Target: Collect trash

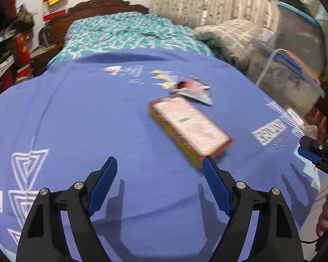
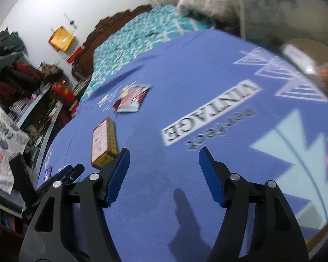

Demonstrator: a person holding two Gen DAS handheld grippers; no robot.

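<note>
Covering bed (image 1: pixel 124 32): blue cloth (image 1: pixel 98 120), w/ box (image 1: pixel 189 128).

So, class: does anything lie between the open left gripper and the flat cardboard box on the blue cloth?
Nothing visible does. The left gripper is open, and only bare blue cloth separates it from the cardboard box. The crumpled wrapper lies beyond the box, not in the path.

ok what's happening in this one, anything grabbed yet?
Nothing grabbed yet. A person holds both grippers open and empty above a blue printed cloth spread over the bed. The left gripper is nearest a flat cardboard box, its right finger at the box's near corner. Beyond the box lies a crumpled wrapper. The right gripper hovers over bare cloth, with box and wrapper off to its left.
</note>
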